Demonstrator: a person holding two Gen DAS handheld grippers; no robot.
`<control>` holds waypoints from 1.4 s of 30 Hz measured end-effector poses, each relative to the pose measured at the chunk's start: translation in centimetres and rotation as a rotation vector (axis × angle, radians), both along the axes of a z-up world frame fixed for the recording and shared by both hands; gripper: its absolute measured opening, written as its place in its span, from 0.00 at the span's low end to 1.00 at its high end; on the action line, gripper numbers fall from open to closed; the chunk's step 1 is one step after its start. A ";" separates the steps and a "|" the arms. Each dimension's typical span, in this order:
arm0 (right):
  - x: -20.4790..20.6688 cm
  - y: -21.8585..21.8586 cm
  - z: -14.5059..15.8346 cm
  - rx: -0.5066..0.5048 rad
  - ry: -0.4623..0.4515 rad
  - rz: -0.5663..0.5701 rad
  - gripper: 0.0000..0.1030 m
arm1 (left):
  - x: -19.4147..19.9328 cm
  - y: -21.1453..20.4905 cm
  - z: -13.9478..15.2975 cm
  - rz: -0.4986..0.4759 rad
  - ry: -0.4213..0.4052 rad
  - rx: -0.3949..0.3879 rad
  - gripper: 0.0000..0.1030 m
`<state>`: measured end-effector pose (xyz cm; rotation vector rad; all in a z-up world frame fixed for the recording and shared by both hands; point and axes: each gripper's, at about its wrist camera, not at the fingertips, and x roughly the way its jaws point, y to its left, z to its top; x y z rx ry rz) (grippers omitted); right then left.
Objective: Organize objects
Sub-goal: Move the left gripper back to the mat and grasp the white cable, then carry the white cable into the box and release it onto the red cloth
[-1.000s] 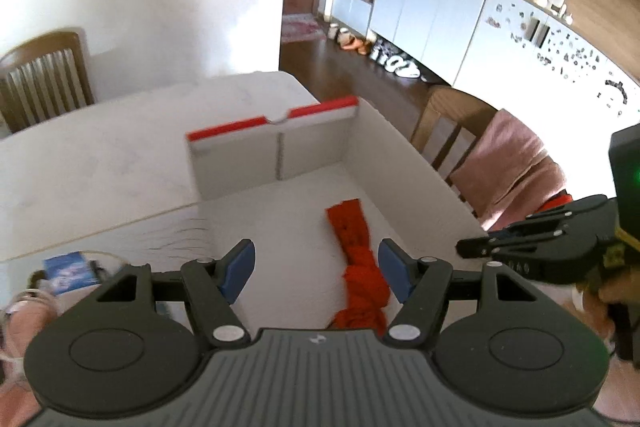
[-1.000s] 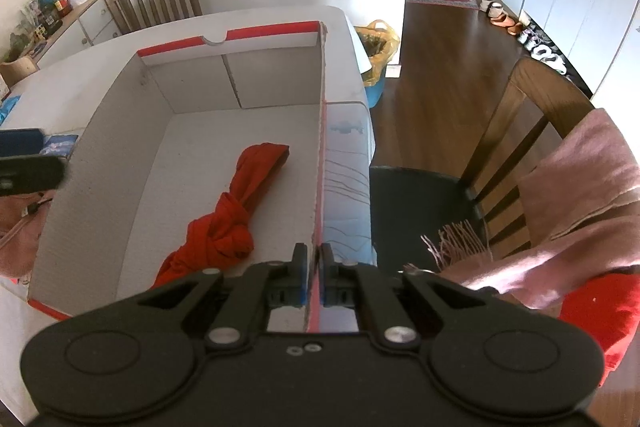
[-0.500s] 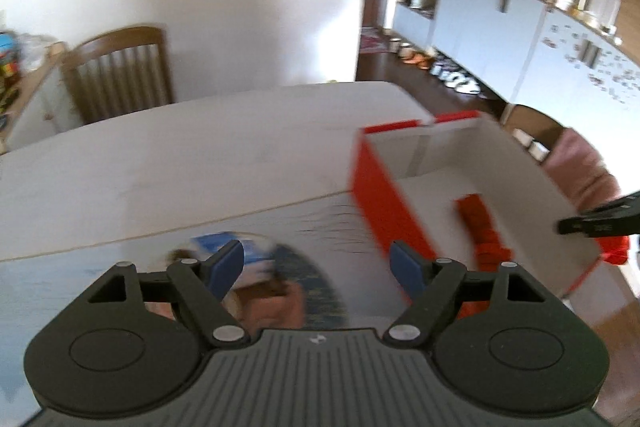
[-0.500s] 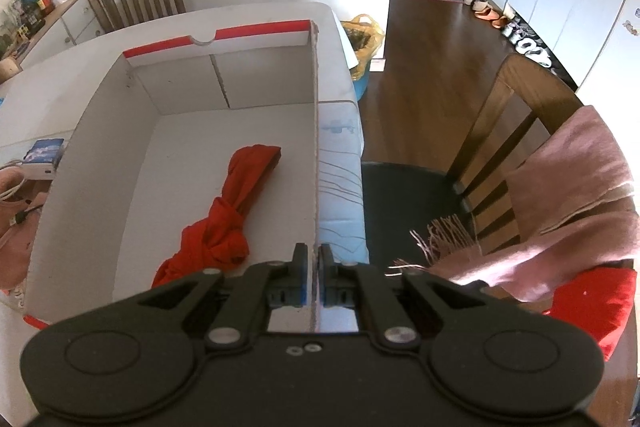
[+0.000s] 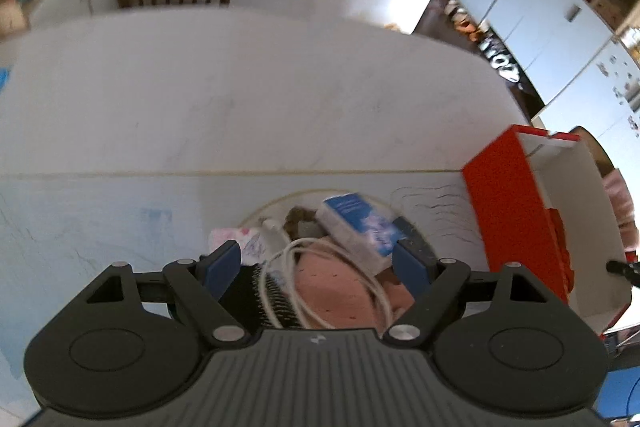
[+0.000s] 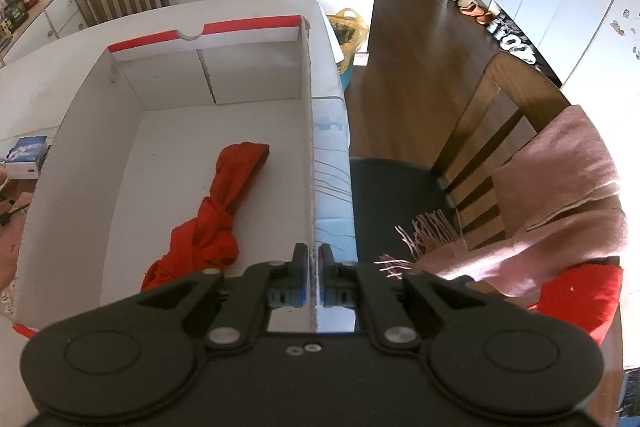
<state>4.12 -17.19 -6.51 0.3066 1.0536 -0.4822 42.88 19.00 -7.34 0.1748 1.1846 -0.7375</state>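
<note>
Opening above a cluttered pile (image 5: pixel 340 267) — left gripper (image 5: pixel 318 261); right gripper (image 6: pixel 314 269) clamps box wall (image 6: pixel 311 147).

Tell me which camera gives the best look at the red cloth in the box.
The right wrist view: the red cloth lies whole and knotted on the floor of the box. The left wrist view shows only a blurred red sliver past the box's red outer wall.

A red-sided, white-lined cardboard box (image 6: pixel 192 131) stands open by my worktop's right edge, a knotted red cloth (image 6: pixel 218 217) lying on its floor. Beside its left wall lies a heap: blue-and-white carton (image 5: pixel 358 225), coiled white cable (image 5: pixel 320 279), pink cloth (image 5: pixel 340 297).
</note>
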 end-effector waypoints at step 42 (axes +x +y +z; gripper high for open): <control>0.4 1.1 0.0 -0.053 0.040 -0.013 0.03 | -0.5 2.8 2.2 -0.013 -0.030 -0.128 0.06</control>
